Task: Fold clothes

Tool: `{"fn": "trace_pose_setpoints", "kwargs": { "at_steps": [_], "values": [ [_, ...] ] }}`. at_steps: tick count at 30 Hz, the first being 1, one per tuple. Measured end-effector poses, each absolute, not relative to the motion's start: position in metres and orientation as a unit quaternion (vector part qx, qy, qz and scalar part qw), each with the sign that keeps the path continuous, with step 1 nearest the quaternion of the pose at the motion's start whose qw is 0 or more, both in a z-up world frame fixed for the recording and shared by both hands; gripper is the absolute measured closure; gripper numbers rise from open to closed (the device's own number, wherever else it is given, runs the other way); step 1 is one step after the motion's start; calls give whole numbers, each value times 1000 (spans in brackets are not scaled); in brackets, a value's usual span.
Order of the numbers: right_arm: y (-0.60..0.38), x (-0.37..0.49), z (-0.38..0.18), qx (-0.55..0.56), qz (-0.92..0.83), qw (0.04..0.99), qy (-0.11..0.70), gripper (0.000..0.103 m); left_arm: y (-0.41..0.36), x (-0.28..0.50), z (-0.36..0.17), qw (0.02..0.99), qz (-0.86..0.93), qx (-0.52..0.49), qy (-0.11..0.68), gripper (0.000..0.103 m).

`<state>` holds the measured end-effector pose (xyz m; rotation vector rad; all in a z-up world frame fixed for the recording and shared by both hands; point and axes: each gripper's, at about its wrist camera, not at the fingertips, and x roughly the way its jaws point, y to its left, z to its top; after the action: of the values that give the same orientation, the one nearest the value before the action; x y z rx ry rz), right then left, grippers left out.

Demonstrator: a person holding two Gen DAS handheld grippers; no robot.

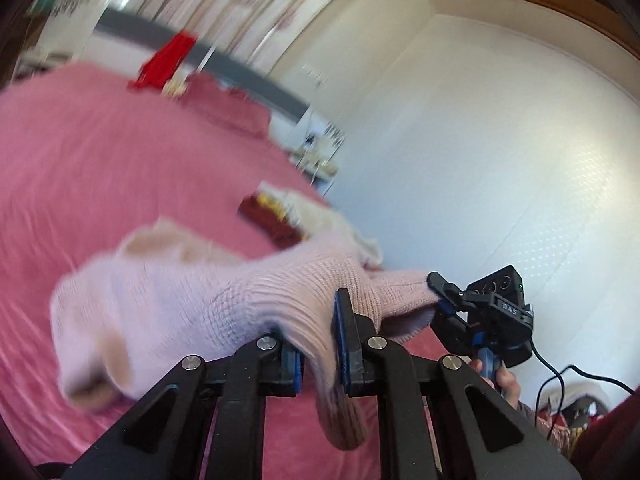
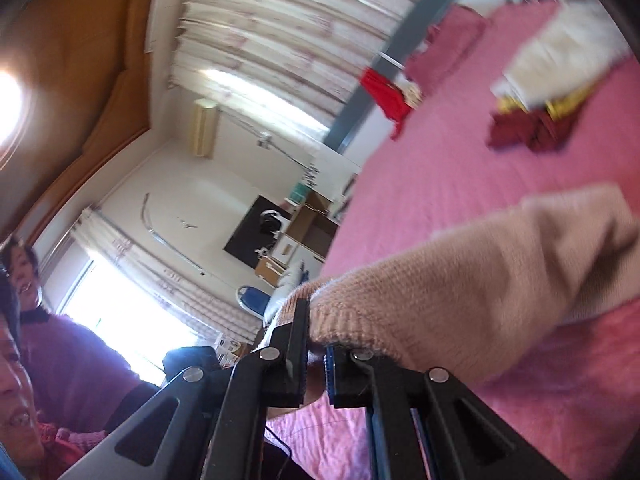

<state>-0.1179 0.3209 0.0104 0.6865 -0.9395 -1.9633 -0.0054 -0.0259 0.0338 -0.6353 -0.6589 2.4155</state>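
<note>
Well, both grippers were clamped on the pink sweater (image 1: 192, 300), the left gripper (image 1: 320, 344) on its knit edge, the right gripper (image 2: 316, 356) on a cuff, lifting it clear of the bed (image 1: 100, 160). No fold was made yet; everything remained.

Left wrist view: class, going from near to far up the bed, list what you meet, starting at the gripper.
left gripper → pink knit garment → dark red cloth → pink pillow → red garment
</note>
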Motion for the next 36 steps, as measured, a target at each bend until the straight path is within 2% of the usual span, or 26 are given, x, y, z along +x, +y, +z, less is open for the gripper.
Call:
{"fn": "trace_pose_setpoints", "kwargs": {
  "at_steps": [6, 8, 12, 15, 22, 31, 36],
  "values": [
    [328, -66, 90, 217, -807, 440, -328, 98, -69, 62, 116, 276, 919, -173, -223, 89],
    [328, -48, 117, 207, -816, 445, -304, 98, -82, 78, 141, 268, 926, -160, -211, 96],
    [340, -12, 156, 189, -831, 442, -279, 98, -97, 107, 177, 258, 934, -139, -205, 96],
    [345, 9, 176, 177, -842, 439, -259, 98, -93, 121, 194, 245, 944, -133, -179, 96],
    [349, 44, 215, 148, -855, 438, -233, 98, -84, 127, 222, 252, 945, -111, -179, 96],
    [350, 54, 264, 110, -878, 421, -199, 98, -81, 144, 302, 248, 952, -92, -152, 96],
    [354, 81, 290, 74, -887, 416, -184, 98, -66, 181, 346, 250, 961, -55, -105, 96]
  ]
}}
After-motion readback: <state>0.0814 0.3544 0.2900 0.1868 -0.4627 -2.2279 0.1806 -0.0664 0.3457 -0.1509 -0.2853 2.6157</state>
